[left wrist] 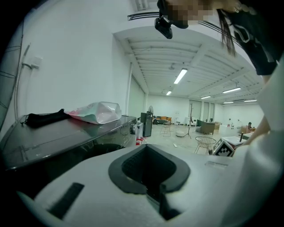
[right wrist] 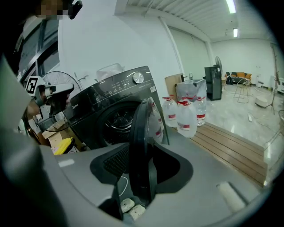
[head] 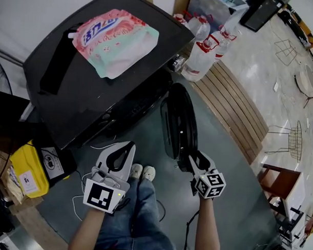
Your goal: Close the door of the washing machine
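Near left: left gripper [head: 127,146], pads pressed together on nothing, hovering above the shoes [head: 143,171] and touching no part of the machine. Best kept out of the way.

Beyond it, far left: black washing machine [head: 70,93], with a pink pouch [head: 116,41] and a dark cloth [head: 56,67] lying on its top.

Centre: door [head: 179,122], standing wide open and edge-on, attached at its far end.

Just right: right gripper [head: 192,158], jaws spread around the door's near rim, the rim standing between the pads. Apparently not clamped yet, with a sliver of gap showing beside the left pad.

Probably the moment of taking hold. Pinch the rim firmly, then sweep it left toward the drum opening [right wrist: 116,122]. Follow the hinge's arc rather than pushing straight, turn the wrist with the door, and finish with a press until the latch catches.

Far right: water bottles [head: 200,59], seemingly outside the swing.

Only in the head view: both grippers and the door's angle. Only in the right gripper view: drum opening and rim between the jaws. In the left gripper view: machine top and room, no door.
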Tool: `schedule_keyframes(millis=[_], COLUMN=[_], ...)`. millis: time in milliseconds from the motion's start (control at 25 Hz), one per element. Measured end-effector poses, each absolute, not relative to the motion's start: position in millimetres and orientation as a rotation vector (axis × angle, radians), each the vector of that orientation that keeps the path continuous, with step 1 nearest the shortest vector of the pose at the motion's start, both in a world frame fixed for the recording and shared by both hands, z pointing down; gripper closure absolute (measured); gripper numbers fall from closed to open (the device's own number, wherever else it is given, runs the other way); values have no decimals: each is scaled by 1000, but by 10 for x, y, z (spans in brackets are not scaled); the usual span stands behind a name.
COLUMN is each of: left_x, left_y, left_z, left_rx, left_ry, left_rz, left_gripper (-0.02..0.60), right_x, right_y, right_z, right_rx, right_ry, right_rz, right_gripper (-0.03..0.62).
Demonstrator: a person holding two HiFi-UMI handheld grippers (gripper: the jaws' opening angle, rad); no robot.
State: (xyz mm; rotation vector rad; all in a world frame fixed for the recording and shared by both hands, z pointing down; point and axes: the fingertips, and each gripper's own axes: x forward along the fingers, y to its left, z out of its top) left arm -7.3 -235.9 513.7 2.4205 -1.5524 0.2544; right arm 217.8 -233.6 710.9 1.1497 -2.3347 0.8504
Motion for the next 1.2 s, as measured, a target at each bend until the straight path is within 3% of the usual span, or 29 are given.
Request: schedule_keyframes(millis=[880, 1200], left_x=[-1120, -1320], left_y=[-2013, -1946], left_z=[5185, 5273], left_rx=[2176, 2122], left_ry=[-1851, -1888], left_rz=[200, 193], left_gripper=[574, 574], right_x=[60, -452], right_y=[-2139, -2393], right_z=[7060, 7104], right_rx=[500, 429], right_ry=[-2563, -2595], right_rz=[899, 821], right_gripper=[445, 555])
